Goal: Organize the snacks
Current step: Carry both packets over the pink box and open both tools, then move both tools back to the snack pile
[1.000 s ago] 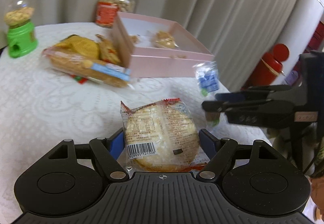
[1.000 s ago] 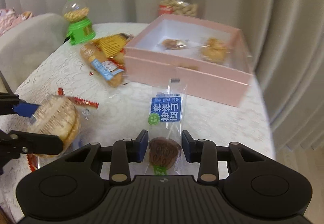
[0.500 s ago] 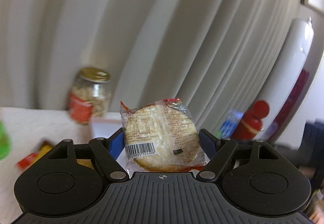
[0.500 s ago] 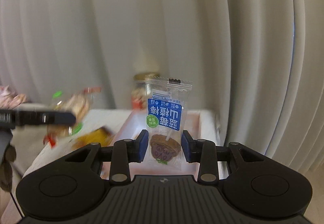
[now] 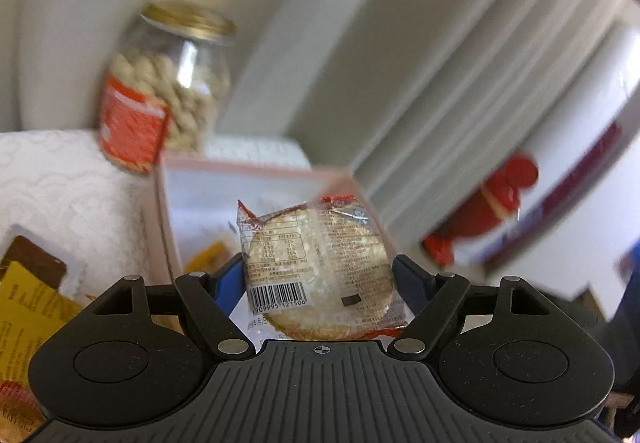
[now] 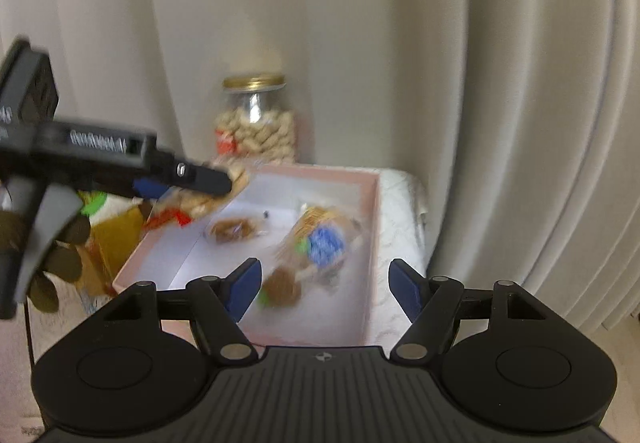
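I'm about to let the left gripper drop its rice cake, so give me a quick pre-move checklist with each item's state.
1. Left gripper shut on the rice cake: ok.
2. Rice cake over the pink box: ok, at its left edge.
3. Right gripper open, jaws just opened: ok.
4. Lollipop out of the jaws, in the box: ok.
5. Free floor in the box: ok.

The left gripper (image 5: 320, 275) is clamped on a round pale cracker in clear wrapper (image 5: 316, 271), poised above the shallow pink cardboard box (image 6: 370, 227). The right gripper (image 6: 324, 287), also above that box, has just been opening; its jaws stand apart with nothing pressed between them.
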Tool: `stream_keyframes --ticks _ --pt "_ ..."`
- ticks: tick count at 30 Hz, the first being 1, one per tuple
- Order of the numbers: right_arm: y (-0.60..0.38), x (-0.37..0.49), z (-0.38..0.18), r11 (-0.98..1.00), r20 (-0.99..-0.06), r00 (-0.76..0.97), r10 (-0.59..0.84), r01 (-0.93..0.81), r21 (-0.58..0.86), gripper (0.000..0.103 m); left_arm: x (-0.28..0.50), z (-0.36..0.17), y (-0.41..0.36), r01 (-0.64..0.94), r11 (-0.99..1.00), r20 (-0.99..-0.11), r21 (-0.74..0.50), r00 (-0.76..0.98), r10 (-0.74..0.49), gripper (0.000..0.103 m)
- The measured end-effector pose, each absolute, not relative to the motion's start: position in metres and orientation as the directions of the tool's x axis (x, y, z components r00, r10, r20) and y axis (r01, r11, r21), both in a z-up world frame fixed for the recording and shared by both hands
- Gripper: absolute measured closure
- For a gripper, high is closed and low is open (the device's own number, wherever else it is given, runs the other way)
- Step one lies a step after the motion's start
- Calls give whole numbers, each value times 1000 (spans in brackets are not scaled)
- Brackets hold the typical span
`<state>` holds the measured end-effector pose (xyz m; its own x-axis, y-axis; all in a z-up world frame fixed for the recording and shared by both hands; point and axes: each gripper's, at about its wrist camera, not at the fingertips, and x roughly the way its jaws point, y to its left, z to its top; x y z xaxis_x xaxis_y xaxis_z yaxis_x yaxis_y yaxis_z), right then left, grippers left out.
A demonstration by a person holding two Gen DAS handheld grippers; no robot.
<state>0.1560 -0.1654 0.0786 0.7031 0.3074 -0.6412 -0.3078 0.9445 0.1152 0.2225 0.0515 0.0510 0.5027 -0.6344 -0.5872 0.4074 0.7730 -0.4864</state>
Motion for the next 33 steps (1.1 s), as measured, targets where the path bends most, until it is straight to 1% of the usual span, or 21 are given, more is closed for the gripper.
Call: stream_keyframes --ticks 1,2,3,4,6,8,10,11,12,13,14,17,21,24,27,28,29,31,33 --pt "-158 157 77 943 -645 700 307 -315 107 32 223 49 40 446 784 -627 -431 477 -616 19" --pt "-152 152 76 942 -645 701 306 -322 96 32 220 50 32 444 819 -649 -363 510 -564 20" --pt "-147 152 76 941 -646 701 302 -329 83 32 217 51 26 427 857 -653 -288 567 -502 21" --pt "-143 151 76 941 -649 702 294 -331 68 32 216 52 25 429 859 -633 -280 590 -501 21" --pt "-143 142 77 943 -653 704 278 -329 47 32 219 52 33 394 854 -613 -339 596 -518 25" --pt "-143 133 79 946 -653 712 258 -324 21 31 219 52 45 393 823 -584 -410 580 -568 24" --pt "-144 122 80 946 -650 717 253 -324 11 28 211 56 54 363 853 -571 -376 634 -522 26" --pt "-145 118 81 947 -650 715 256 -322 19 28 206 59 62 371 842 -538 -391 651 -536 26" --pt "-147 114 82 946 -651 711 265 -322 33 28 200 60 77 360 824 -492 -438 671 -555 26" --pt "-149 112 82 944 -653 704 280 -325 55 28 195 62 89 325 824 -474 -463 695 -540 26" --pt "-149 109 80 941 -656 694 297 -330 78 27 187 62 103 277 839 -467 -469 729 -501 27" --pt "-142 102 69 910 -685 617 386 -378 172 26 176 57 128 190 889 -507 -417 763 -401 27" --pt "-110 103 52 863 -715 513 475 -431 264 26 144 45 166 82 898 -544 -433 770 -333 27" --pt "-72 105 45 833 -714 480 509 -484 268 26 113 39 188 16 905 -559 -425 782 -277 27" --pt "-28 111 40 811 -726 458 514 -536 236 26 94 38 210 -23 896 -569 -444 780 -262 27" --pt "-13 111 39 808 -731 454 509 -544 225 23 89 39 216 -35 894 -566 -447 785 -252 27" --pt "-1 112 39 801 -732 447 514 -556 223 23 83 41 222 -43 893 -559 -447 793 -242 27" --pt "16 110 42 742 -714 383 586 -607 284 23 75 44 232 -52 890 -543 -454 808 -229 27" --pt "27 109 47 712 -699 351 623 -625 320 23 73 43 238 -59 884 -538 -464 812 -228 27"
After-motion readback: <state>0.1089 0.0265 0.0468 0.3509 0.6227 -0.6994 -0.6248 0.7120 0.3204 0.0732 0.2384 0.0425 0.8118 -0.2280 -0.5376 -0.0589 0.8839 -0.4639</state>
